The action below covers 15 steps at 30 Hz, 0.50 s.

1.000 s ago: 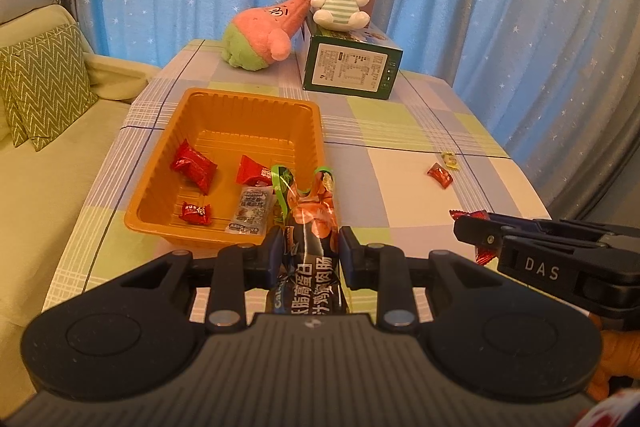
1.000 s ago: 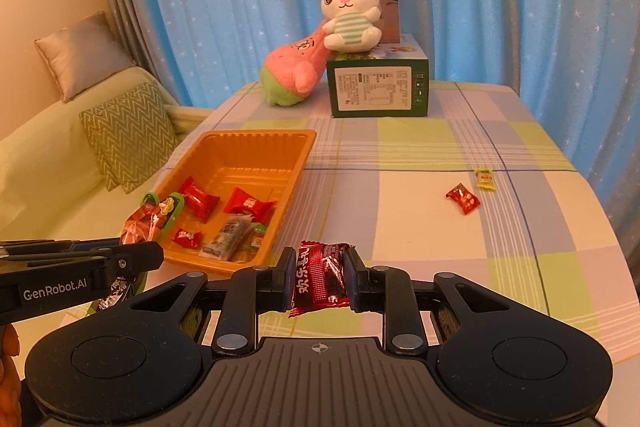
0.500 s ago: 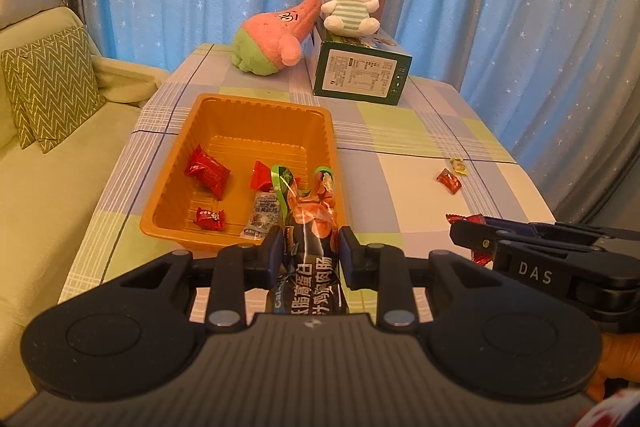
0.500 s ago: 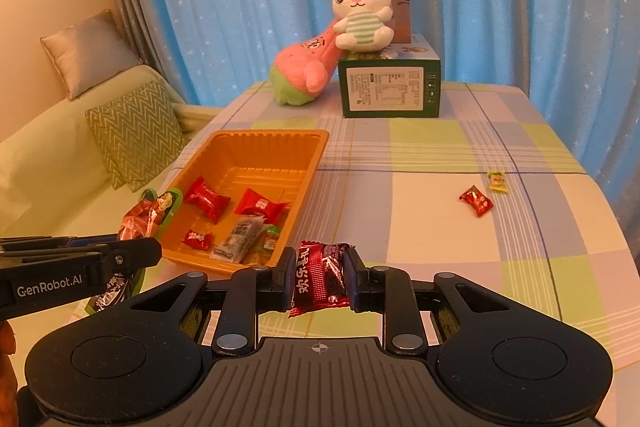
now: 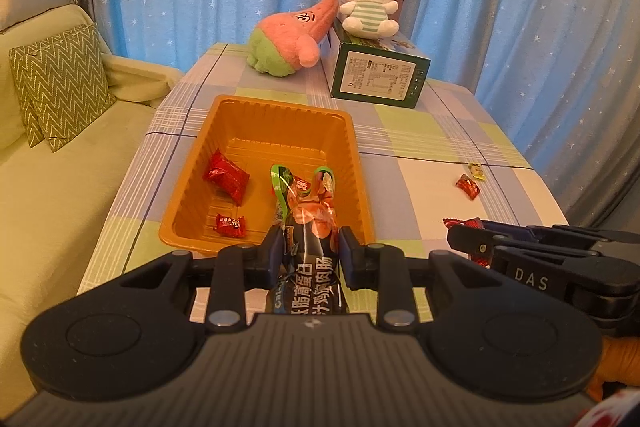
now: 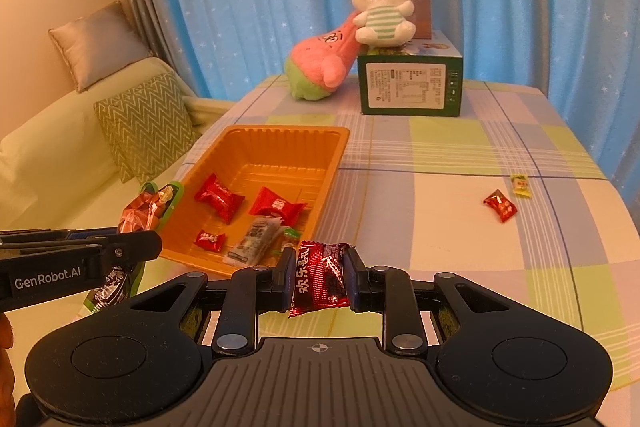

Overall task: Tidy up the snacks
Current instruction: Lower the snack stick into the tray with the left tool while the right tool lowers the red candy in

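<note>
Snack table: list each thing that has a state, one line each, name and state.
Left gripper: shut on the sausage pack.
Right gripper: shut on the red snack packet.
Orange tray: on the table, holding five wrapped snacks.
Red candy: loose on the tablecloth, outside the tray.
Yellow candy: loose beside the red one.
Bunny toy: sitting upright on the green box.

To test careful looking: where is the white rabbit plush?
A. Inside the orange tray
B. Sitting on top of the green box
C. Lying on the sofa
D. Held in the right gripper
B: the white rabbit plush sits on top of the green box at the table's far end.
</note>
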Available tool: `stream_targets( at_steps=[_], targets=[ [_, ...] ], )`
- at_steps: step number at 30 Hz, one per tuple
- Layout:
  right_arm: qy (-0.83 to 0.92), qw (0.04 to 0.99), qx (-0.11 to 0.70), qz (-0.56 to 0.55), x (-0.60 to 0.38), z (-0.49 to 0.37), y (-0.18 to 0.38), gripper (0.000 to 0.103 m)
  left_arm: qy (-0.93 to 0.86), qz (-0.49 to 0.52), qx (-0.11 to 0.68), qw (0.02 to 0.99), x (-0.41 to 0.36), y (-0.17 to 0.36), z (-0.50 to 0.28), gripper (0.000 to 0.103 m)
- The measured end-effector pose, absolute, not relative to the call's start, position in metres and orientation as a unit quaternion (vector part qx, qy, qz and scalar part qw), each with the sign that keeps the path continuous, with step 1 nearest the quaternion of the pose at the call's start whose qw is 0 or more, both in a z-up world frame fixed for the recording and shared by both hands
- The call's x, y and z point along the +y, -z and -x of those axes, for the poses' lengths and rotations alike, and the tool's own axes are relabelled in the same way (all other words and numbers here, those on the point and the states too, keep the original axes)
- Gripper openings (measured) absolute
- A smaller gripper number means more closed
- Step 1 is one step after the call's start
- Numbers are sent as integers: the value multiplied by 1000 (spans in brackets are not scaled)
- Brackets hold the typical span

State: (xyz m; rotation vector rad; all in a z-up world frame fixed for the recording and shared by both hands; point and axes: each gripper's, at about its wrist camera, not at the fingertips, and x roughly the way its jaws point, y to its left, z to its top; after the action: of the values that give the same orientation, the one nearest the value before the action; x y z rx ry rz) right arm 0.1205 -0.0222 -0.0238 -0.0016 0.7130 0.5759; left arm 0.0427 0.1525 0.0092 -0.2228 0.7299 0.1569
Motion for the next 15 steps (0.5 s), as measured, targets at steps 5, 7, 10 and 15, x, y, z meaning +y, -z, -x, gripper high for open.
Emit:
stream_targets(
  at_steps=[5,7,10,15],
  targets=[
    [-282,894,349,3,-13,-128,29,26,-80,109,360,923,160,-5,-49,26],
    [-284,892,351,4,-9,-132,31,26,-82,108,361,923,163,-3,-52,26],
    [-287,890,354,4,-3,-137,35,26,-83,108,363,922,167,0,-57,26],
    [-291,887,357,5,5,-147,39,26,-85,104,369,920,174,5,-67,26]
  ],
)
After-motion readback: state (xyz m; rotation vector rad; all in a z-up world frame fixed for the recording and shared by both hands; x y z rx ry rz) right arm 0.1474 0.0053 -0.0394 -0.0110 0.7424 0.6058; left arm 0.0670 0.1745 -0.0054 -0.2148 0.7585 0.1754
